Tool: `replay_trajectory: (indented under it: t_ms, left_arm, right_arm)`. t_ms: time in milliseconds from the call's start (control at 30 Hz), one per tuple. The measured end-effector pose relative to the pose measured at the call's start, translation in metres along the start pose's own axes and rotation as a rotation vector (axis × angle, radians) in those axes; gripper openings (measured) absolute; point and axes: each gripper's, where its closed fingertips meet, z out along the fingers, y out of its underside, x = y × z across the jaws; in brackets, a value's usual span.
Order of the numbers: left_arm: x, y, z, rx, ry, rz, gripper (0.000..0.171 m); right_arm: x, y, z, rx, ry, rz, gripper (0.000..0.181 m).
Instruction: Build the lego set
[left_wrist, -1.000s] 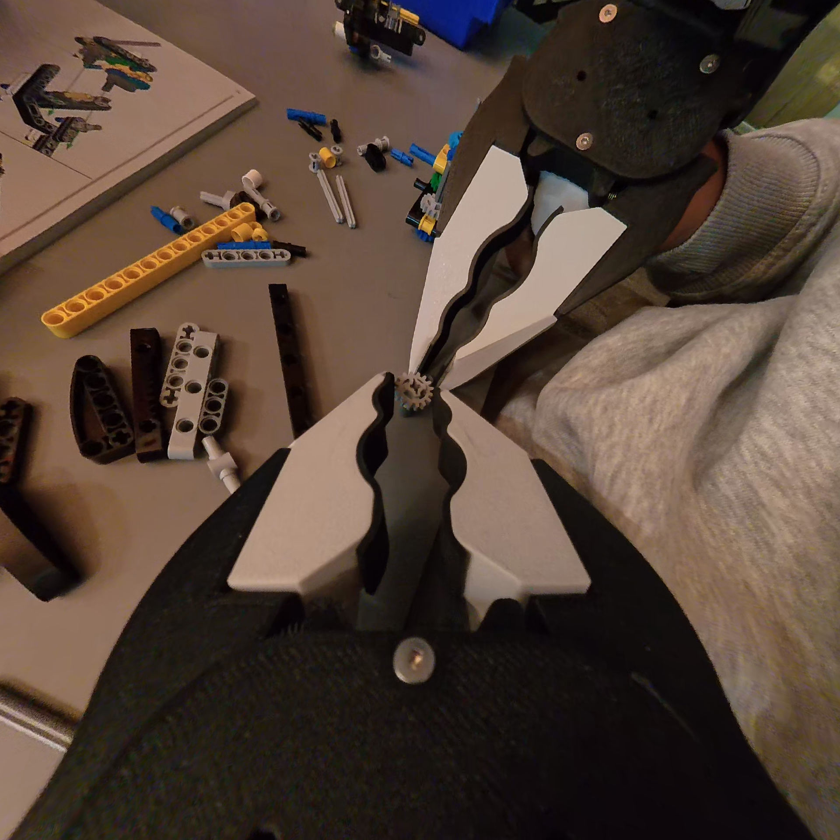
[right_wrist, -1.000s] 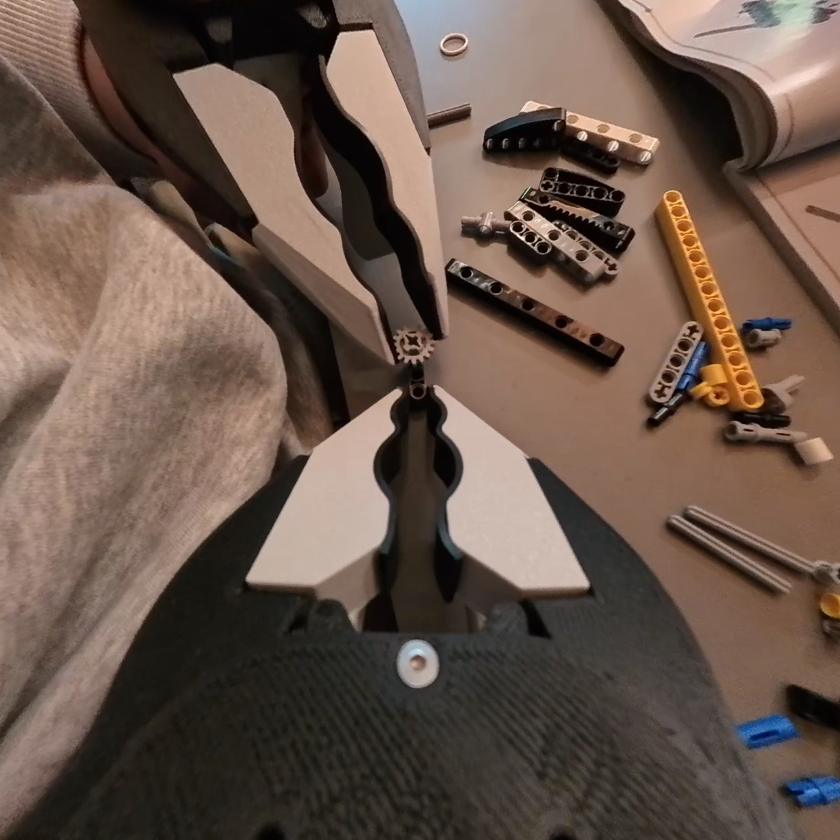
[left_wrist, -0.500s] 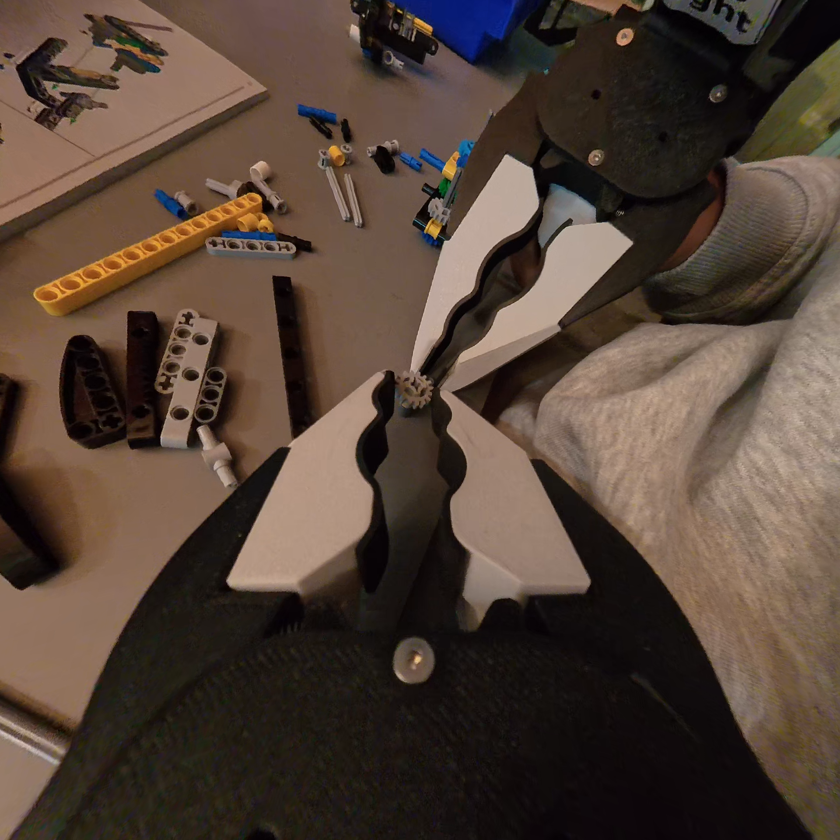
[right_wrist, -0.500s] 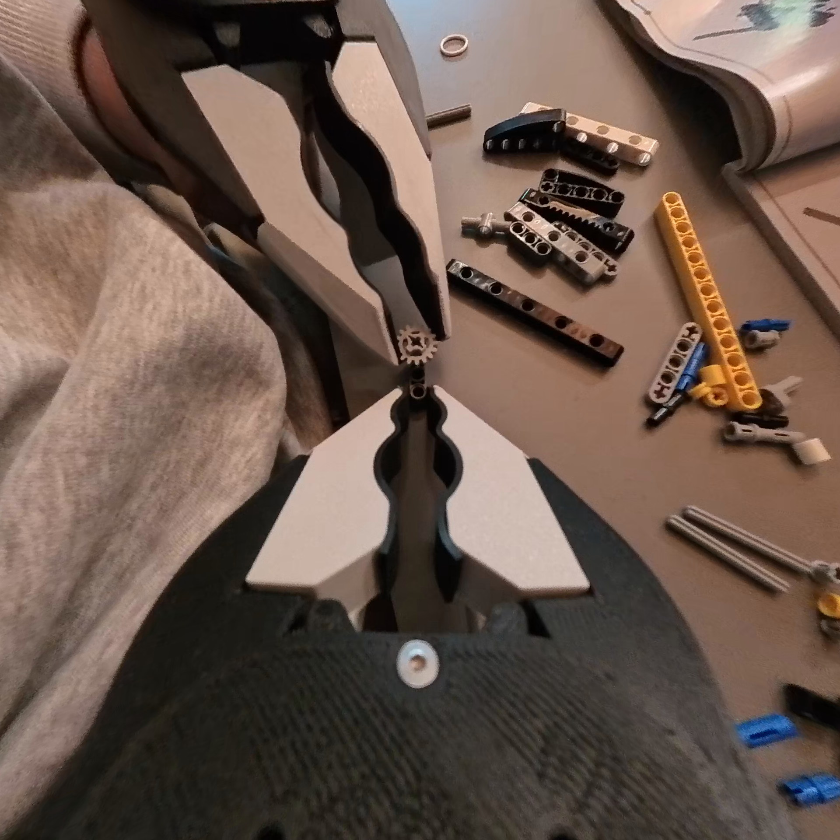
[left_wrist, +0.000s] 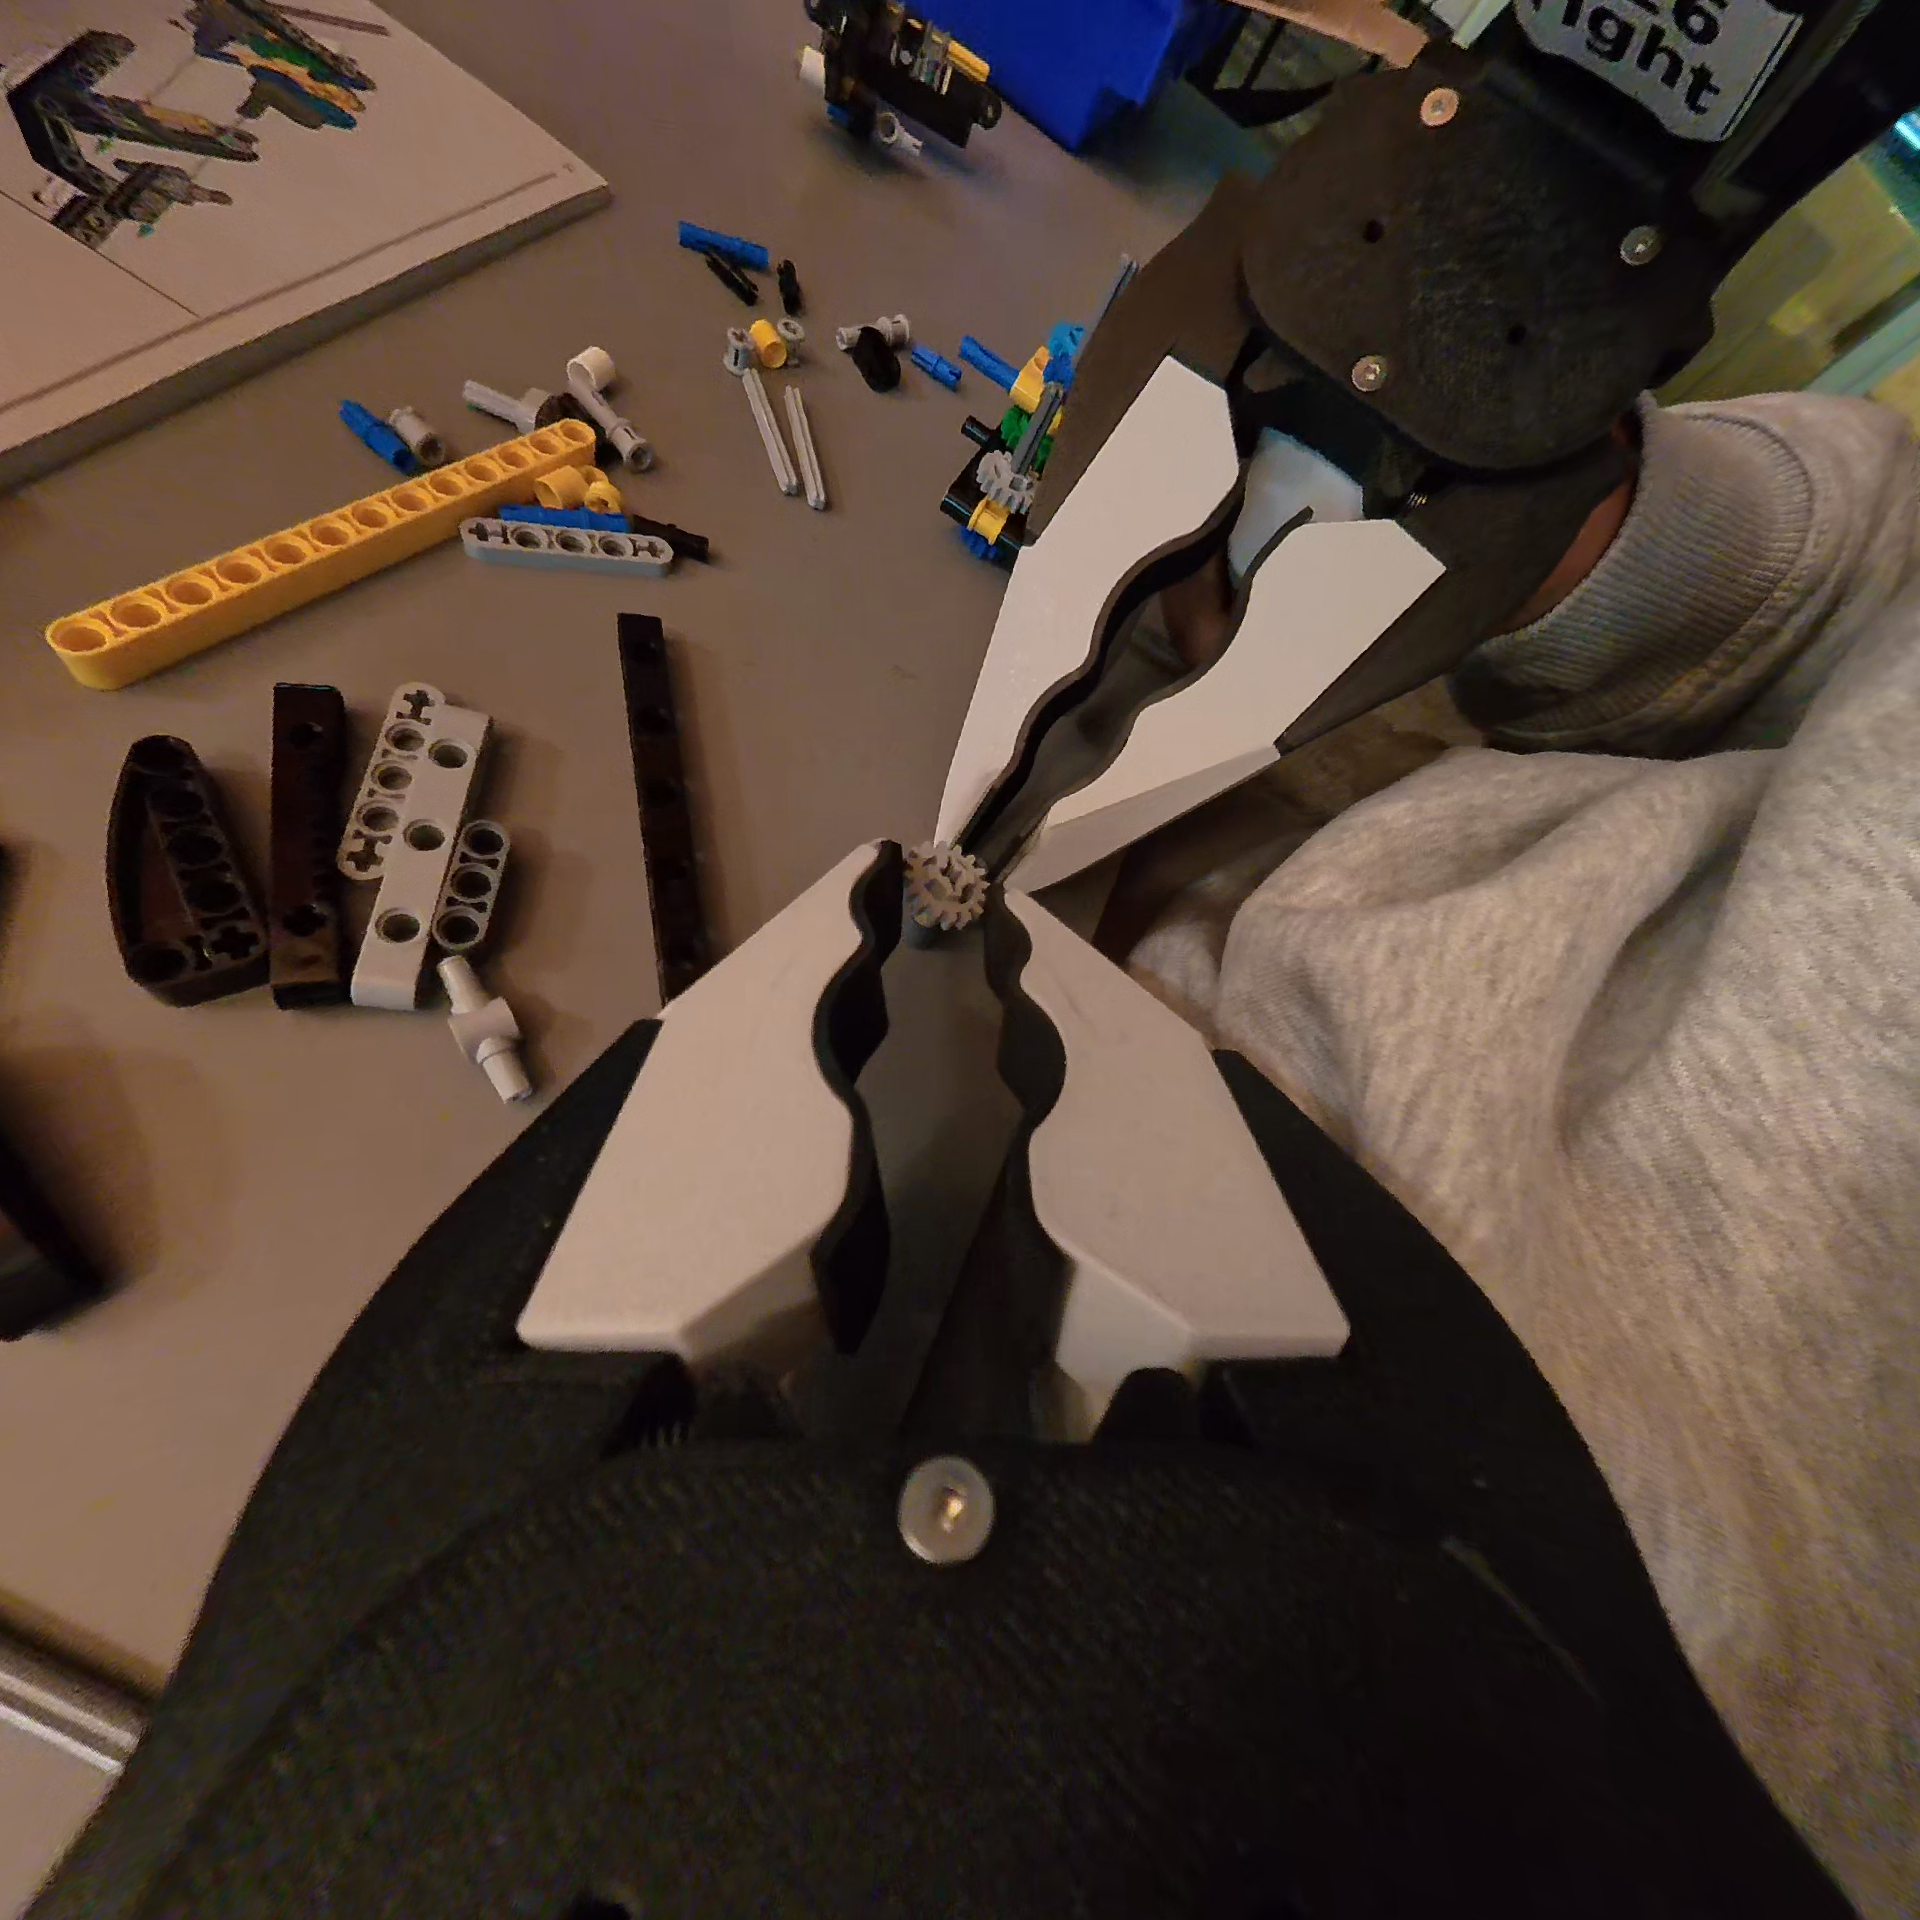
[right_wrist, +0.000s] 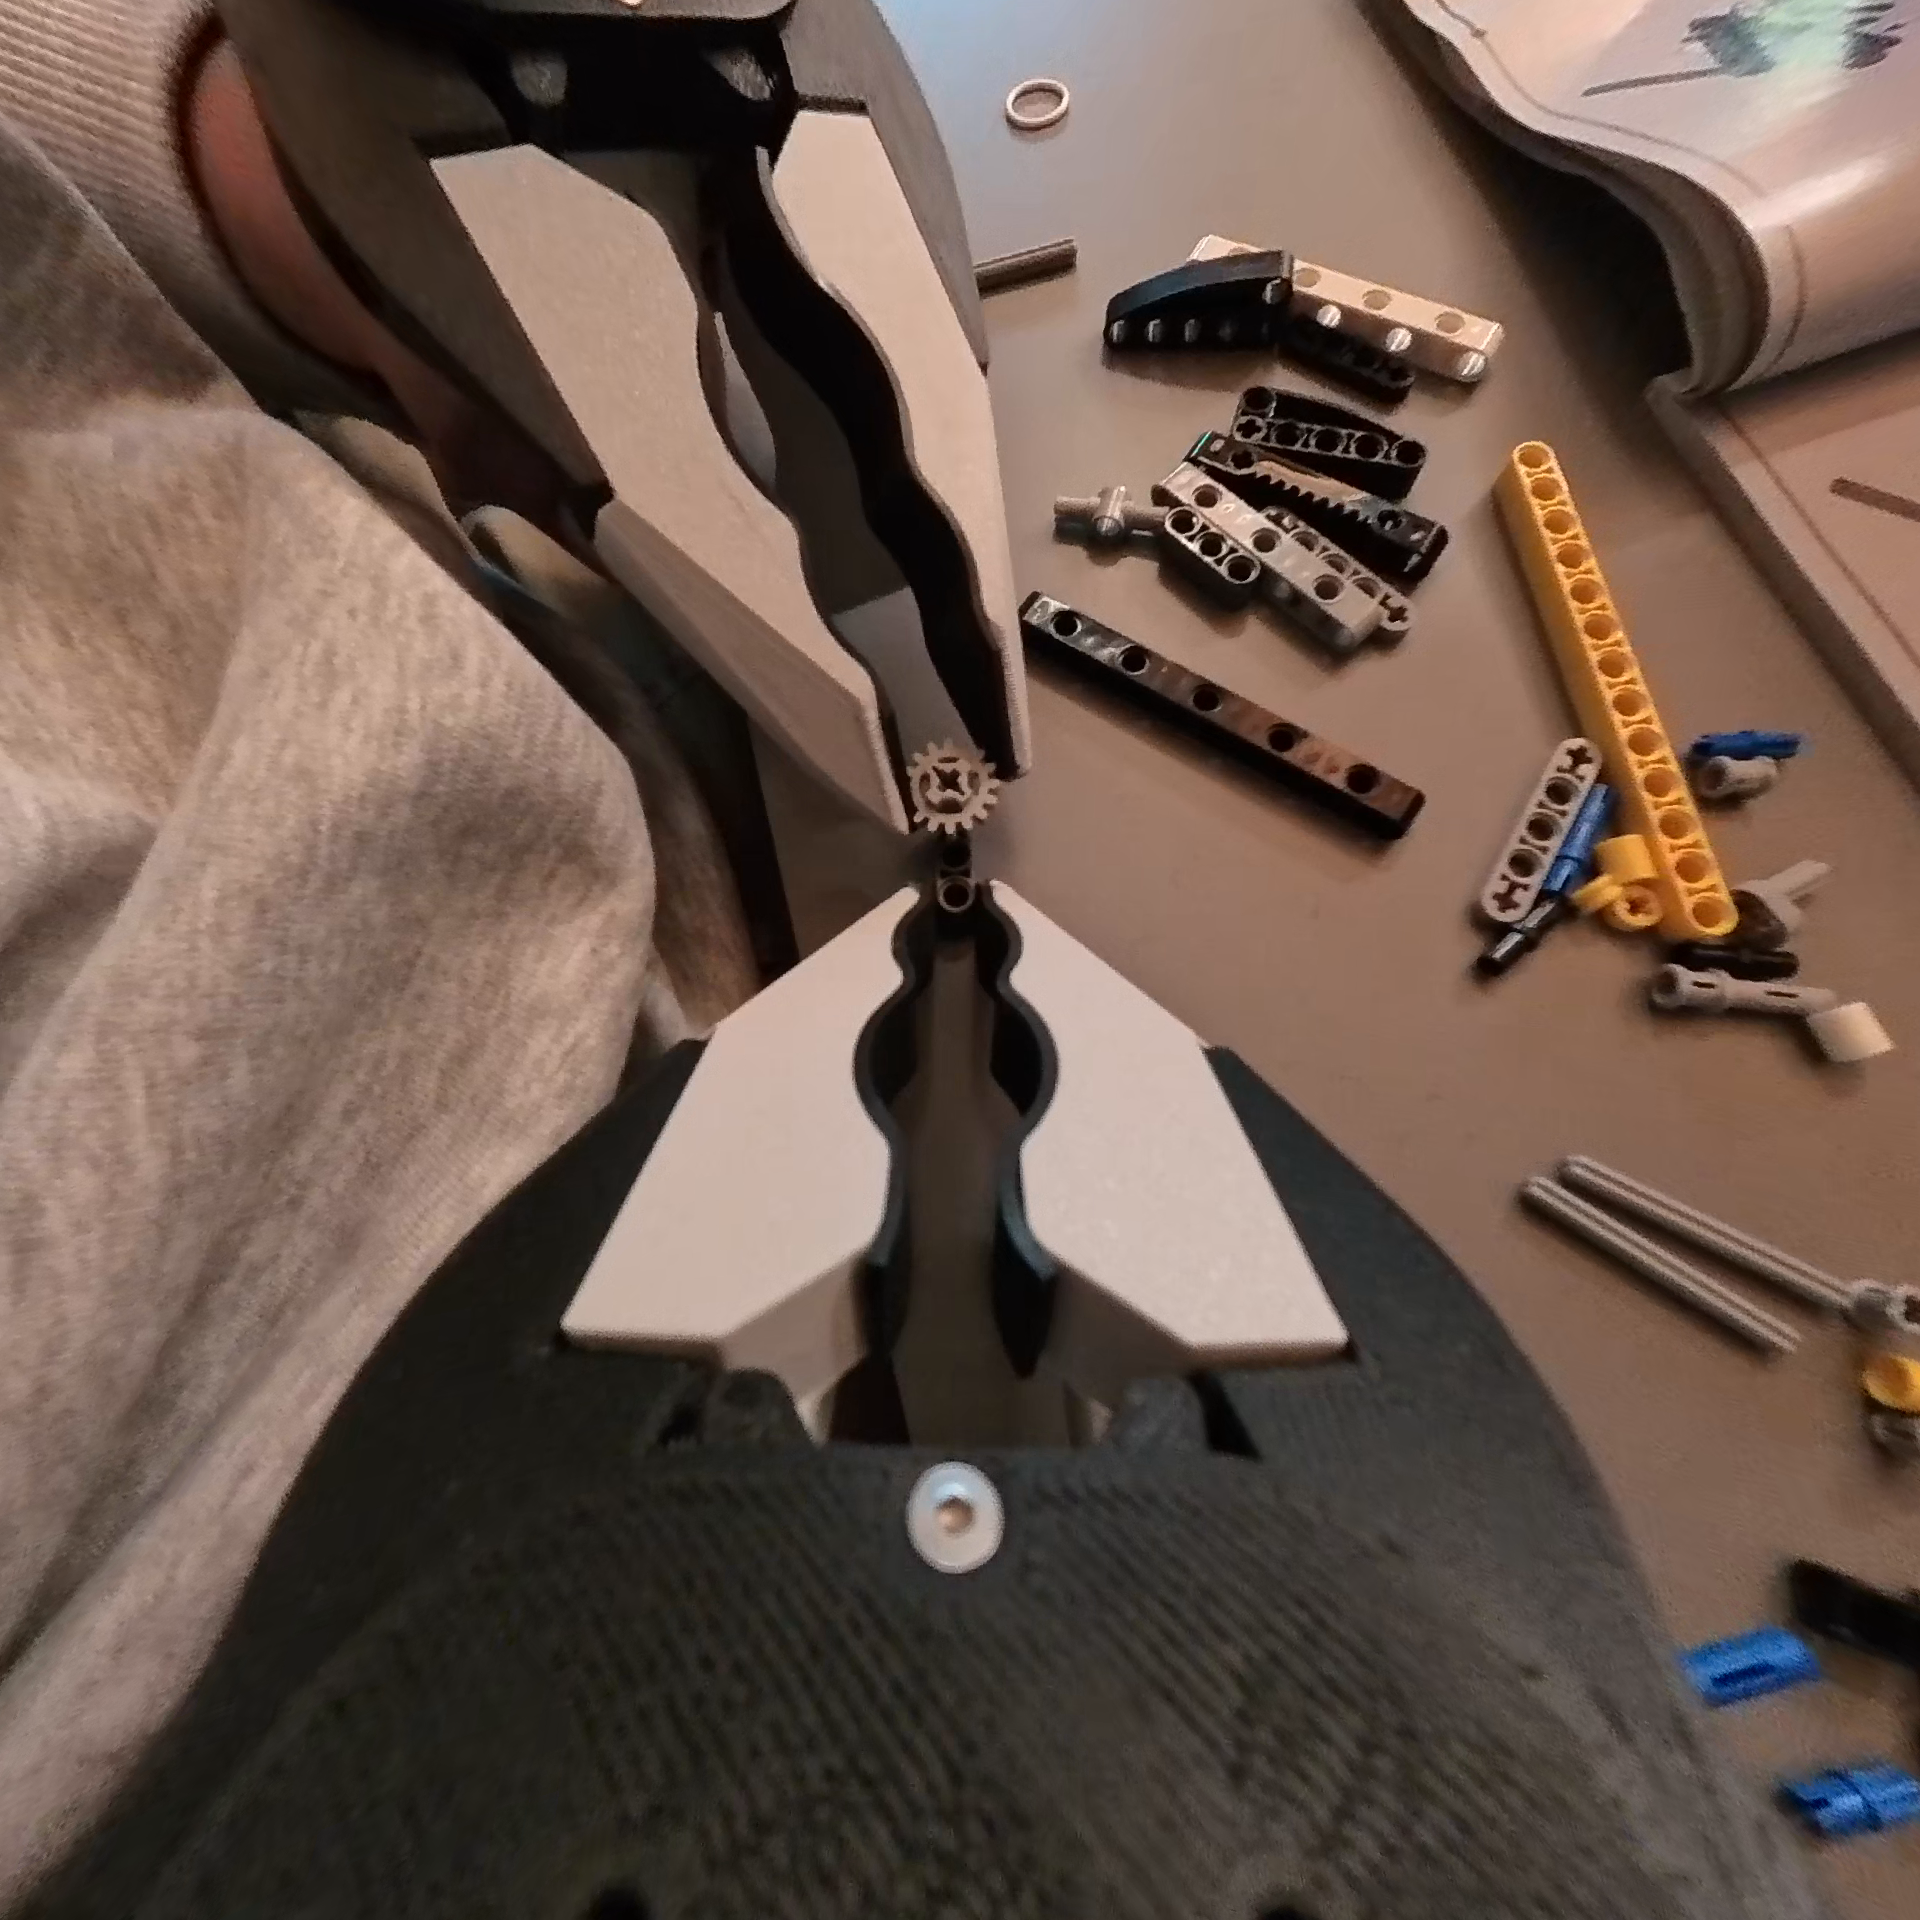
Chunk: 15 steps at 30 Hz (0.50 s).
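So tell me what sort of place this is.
Probably an indoor hobby or work table: loose building-set parts like a yellow beam, an open instruction booklet and a blue bin at the back.

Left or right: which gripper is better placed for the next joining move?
Probably right. The right gripper pinches a small dark pin just beside the grey gear that the left gripper clamps, so pushing it in seems simplest.

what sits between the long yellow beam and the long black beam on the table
In the left wrist view, a short grey beam lies between the yellow beam and the black beam.
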Motion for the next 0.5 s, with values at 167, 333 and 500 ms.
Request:
replay_trajectory:
  t_ms: [167, 333, 500]
  left_arm:
    - [0.000, 0.000, 0.000, 0.003, -0.002, -0.005, 0.014]
    - [-0.001, -0.001, -0.001, 0.007, -0.003, -0.020, 0.014]
    - [0.000, -0.001, 0.000, 0.007, 0.001, -0.013, 0.014]
  right_arm:
    - [0.000, 0.000, 0.000, 0.003, 0.001, 0.023, 0.006]
    - [0.009, -0.002, -0.006, 0.012, 0.088, 0.030, 0.019]
    - [0.009, -0.025, -0.019, 0.152, 0.098, 0.058, 0.000]
